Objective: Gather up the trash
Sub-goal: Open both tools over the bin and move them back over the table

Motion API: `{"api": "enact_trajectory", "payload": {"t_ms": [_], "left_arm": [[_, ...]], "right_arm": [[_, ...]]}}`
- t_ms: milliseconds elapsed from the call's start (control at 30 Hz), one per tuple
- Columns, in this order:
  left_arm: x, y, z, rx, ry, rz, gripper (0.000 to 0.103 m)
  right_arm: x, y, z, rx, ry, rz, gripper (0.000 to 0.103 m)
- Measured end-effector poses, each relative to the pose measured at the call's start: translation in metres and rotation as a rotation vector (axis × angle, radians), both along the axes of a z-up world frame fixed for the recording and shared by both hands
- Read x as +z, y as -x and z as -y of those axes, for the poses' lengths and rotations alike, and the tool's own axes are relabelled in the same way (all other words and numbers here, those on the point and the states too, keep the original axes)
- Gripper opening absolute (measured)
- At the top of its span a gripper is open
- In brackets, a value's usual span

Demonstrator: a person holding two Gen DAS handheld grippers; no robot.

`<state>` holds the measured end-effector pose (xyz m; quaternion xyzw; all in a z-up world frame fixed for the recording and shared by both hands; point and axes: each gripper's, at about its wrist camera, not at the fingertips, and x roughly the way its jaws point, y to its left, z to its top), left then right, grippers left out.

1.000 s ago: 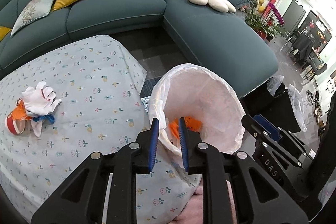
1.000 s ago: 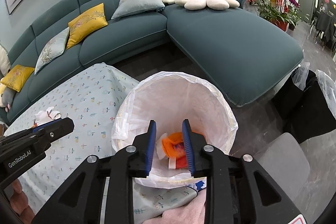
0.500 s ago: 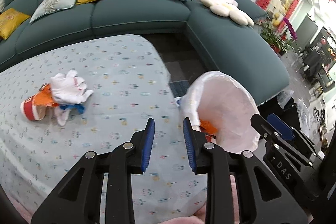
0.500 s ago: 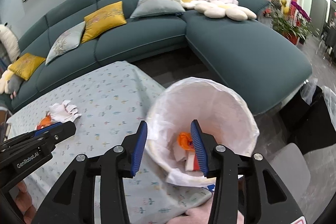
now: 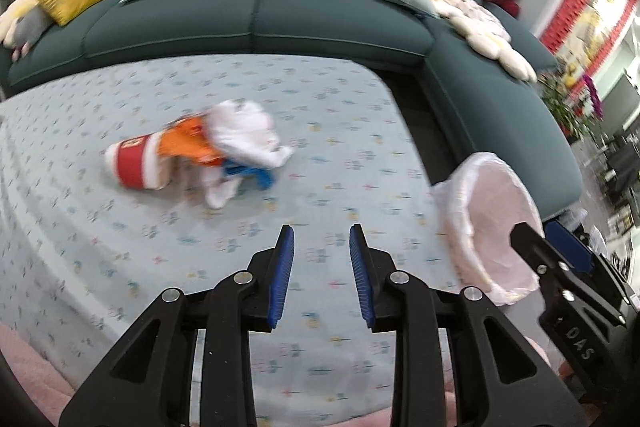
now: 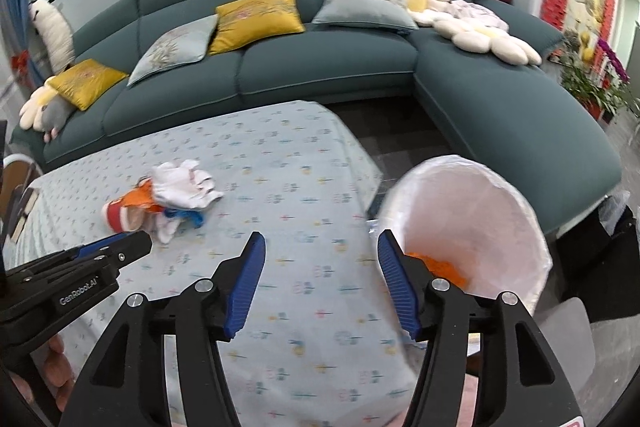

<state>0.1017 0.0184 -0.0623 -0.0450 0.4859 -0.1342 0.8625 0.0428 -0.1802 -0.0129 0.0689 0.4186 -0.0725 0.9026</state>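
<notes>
Left gripper (image 5: 322, 255) fingers apart, empty, low centre of frame. Trash pile (image 5: 200, 155) ahead and up-left of them, mid-left, long axis roughly left-right: red cup (image 5: 134, 163), orange wrapper, white tissue. Left gripper likely nearer. Right gripper (image 6: 320, 263) fingers wide apart, empty, beside lined bin (image 6: 472, 211) at lower right. Patterned table (image 5: 120, 251) beneath; teal sofa (image 5: 256, 23) across top.

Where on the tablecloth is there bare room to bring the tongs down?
Bare cloth lies between the trash pile and the lined bin, and in front of the left tongs. The far side toward the sofa is bare too. It is crowded only at the pile: cup, white tissue, orange wrapper.
</notes>
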Motion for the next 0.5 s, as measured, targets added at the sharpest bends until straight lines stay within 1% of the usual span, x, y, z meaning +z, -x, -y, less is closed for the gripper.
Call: {"api": "enact_trajectory", "payload": {"t_ms": [100, 333, 500], "left_arm": [[-0.005, -0.002, -0.029, 0.050, 0.000, -0.013, 0.028], [-0.012, -0.007, -0.077, 0.126, -0.022, -0.021, 0.028], [-0.020, -0.011, -0.110, 0.177, -0.013, -0.044, 0.028]], "right_arm": [[-0.001, -0.006, -0.019, 0.022, -0.003, -0.006, 0.057], [-0.002, -0.021, -0.063, 0.086, 0.009, -0.018, 0.057], [-0.008, -0.032, -0.088, 0.120, 0.014, -0.033, 0.057]]}}
